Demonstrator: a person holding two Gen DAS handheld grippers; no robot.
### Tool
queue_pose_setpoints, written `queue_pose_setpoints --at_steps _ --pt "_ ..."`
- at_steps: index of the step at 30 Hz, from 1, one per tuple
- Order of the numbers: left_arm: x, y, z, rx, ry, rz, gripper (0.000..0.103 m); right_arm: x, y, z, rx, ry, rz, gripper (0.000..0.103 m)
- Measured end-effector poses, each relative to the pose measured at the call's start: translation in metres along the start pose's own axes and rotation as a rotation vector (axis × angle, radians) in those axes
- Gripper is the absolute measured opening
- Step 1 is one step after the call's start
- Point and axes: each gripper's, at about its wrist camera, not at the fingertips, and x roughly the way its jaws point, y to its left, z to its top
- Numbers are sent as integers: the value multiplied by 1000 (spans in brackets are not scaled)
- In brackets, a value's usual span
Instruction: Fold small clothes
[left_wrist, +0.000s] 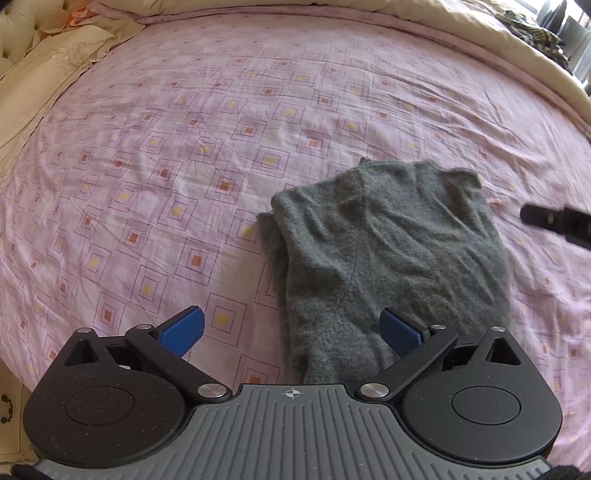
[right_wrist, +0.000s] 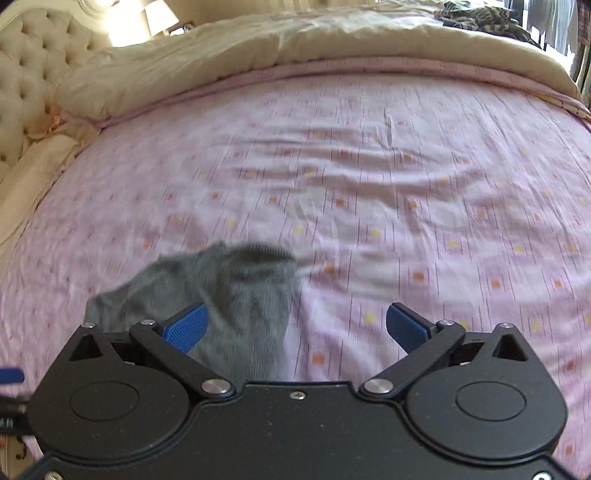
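- Tufted headboard (right_wrist: 26, 74): standing past the bed's far-left corner, cream in colour, with a cream quilt (right_wrist: 295, 40) lying bunched along the bed's far edge.
- Pink patterned sheet (left_wrist: 184, 147): covering the bed, lightly creased, bearing the garment.
- Left gripper (left_wrist: 291, 330): hovering over the bed's near edge with its blue pads (left_wrist: 183, 330) spread wide, gripping nothing; its right pad is showing in front of the garment's near end.
- Grey knitted garment (left_wrist: 388, 251): lying folded and rumpled on the sheet, near the bed's near edge and well apart from the quilt.
- Right gripper (right_wrist: 297, 326): hovering just right of the garment, its fingers standing wide apart and empty; this view is blurring.
- Dark patterned cloth (right_wrist: 476, 16): lying at the bed's far-right corner.
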Motion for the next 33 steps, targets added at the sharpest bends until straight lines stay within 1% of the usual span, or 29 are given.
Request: queue_pose_setpoints --at_steps 8,12,15,21,27,30,33 --pt "-12 -8 -13 48 35 -4 103 -32 14 -45 -3 69 28 102" --pt "-19 -5 -20 67 46 -16 103 -42 22 -62 -6 94 33 102" --pt "-21 -1 -24 76 54 -33 103 -50 27 -73 -1 104 22 102" --pt "-30 9 -29 105 44 -66 103 -74 37 -87 42 85 -29 102" --pt "-36 17 -35 134 42 -124 103 -97 50 -98 81 43 -75 102" --pt "-36 17 -39 144 53 -129 103 -102 56 -101 73 41 -78 102" --pt "-40 17 -43 130 53 -134 103 -106 60 -101 46 37 -68 102"
